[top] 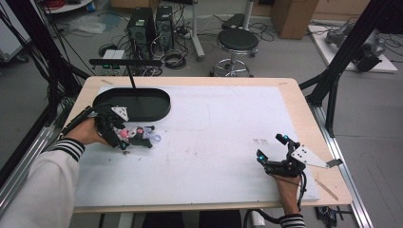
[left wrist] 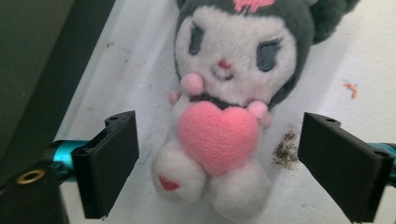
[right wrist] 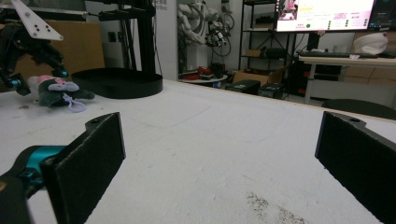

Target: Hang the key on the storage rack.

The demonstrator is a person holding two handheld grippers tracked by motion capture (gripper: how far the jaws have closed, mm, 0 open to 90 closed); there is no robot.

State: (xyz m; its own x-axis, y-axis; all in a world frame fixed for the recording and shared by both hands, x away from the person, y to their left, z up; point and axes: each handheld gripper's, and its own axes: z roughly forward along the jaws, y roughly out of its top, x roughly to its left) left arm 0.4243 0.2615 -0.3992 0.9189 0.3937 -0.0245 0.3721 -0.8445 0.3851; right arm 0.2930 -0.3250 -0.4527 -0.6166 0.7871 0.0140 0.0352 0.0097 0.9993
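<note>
The plush doll, fuzzy white with a dark hood and a pink heart, lies on the white table cover between our left gripper's open jaws, untouched, beside the black oval tray. Our right gripper rests low, jaws wide apart.

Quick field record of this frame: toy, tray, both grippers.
plush toy: lying on the white mat, face up, pink heart on its chest
left gripper: jaws astride the toy's lower body, pads not touching it
black tray: just beyond the toy, nothing seen inside
right gripper: open, holding nothing, on the mat's other side
</note>
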